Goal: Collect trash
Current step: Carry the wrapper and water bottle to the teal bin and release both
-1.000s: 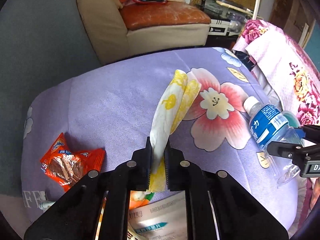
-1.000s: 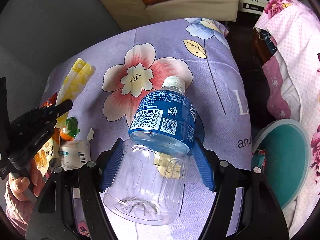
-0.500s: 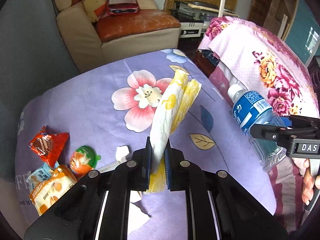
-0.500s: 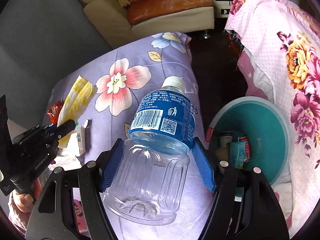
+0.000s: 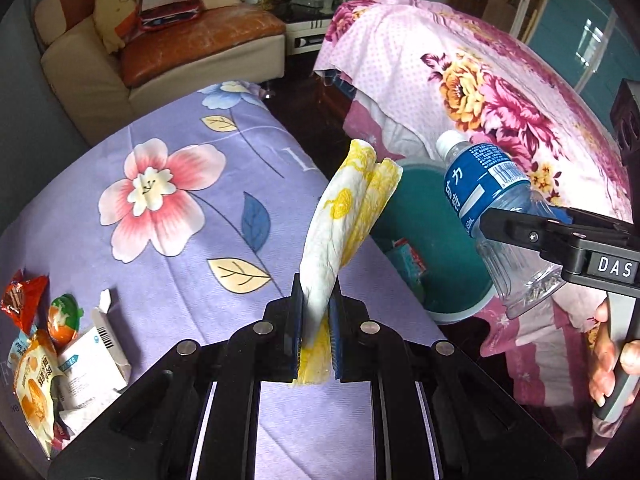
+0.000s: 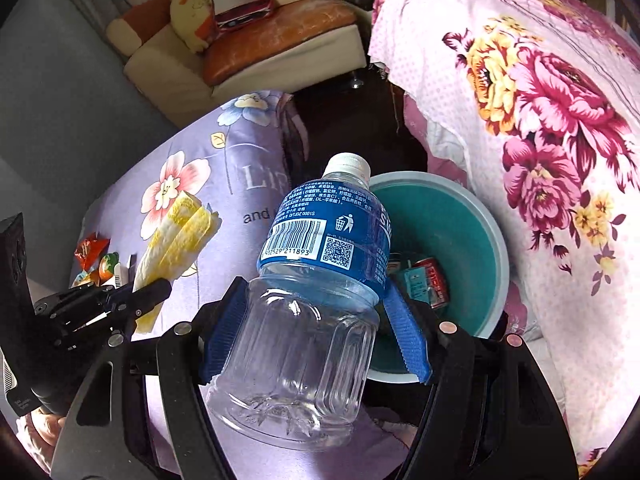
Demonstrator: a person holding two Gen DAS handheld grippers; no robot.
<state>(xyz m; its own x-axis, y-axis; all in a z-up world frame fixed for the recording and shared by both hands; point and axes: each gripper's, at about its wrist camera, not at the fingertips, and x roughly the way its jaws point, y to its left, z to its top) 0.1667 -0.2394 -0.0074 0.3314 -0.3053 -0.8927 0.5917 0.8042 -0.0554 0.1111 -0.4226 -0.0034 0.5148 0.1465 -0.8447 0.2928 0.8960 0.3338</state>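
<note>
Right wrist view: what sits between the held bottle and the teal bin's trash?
Nothing solid. The bottle, shut in the right gripper, overlaps the bin rim; only air separates it from the cartons inside.

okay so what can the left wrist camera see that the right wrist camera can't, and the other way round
Only the left wrist view shows the white cardboard box and the orange snack bag lying whole on the purple floral sheet, plus the person's right hand.

Only the right wrist view shows the clear plastic bottle's barcode and QR code, and the red can inside the teal round bin.

Both show the left gripper shut on the yellow-and-white folded wrapper, the right gripper shut on the bottle, the bin, and the cream sofa.
</note>
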